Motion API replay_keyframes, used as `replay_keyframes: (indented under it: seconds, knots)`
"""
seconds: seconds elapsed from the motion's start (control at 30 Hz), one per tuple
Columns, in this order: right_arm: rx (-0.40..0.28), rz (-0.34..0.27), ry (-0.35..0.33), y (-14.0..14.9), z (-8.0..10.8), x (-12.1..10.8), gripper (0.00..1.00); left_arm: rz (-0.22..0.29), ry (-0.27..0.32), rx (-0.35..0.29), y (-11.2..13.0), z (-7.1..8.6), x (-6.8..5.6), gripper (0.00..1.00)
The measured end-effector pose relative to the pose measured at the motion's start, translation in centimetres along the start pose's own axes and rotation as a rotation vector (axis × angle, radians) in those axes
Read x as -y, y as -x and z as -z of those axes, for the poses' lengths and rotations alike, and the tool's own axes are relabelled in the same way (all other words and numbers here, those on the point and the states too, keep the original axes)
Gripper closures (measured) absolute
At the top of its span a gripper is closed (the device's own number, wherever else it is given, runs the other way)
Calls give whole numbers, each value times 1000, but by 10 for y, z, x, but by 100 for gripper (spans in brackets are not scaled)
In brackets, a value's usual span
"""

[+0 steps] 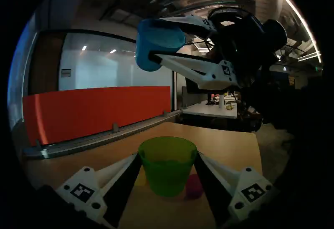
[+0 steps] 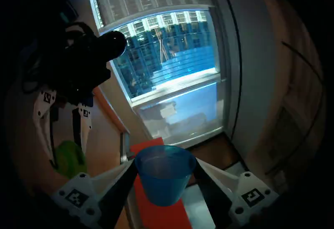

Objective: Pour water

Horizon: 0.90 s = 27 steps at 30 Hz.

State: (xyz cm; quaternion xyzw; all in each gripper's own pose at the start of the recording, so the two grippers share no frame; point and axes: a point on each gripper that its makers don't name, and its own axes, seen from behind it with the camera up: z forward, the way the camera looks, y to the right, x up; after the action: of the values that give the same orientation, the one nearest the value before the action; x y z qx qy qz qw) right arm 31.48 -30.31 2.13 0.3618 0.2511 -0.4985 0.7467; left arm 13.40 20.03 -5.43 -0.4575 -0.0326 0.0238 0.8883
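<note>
In the left gripper view, your left gripper clamps the green cup upright between both jaws, over the wooden table; above and beyond, the right gripper grips the blue cup, tilted. In the right gripper view, the blue cup sits squeezed between the jaws, with the green cup far to their left

green cup see-through tint; blue cup solid; left gripper white with black inner faces, black-and-white square markers on each side; right gripper same white, black and markers; table light tan wood; wall panel orange-red; glass above it pale grey-white; pink blob, small; window blue, crossed by a grid of pale lines
</note>
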Motion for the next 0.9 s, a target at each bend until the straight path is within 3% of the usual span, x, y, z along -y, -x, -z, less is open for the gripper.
replay_keyframes:
  seconds: [0.3, 0.9]
  knots:
    - [7, -277, -41, -2, 7, 16, 9, -10, -2, -3, -1, 0, -1, 14]
    - [12, -833, -56, -16, 10, 14, 9, -39, -18, -17, -12, 2, 1, 14]
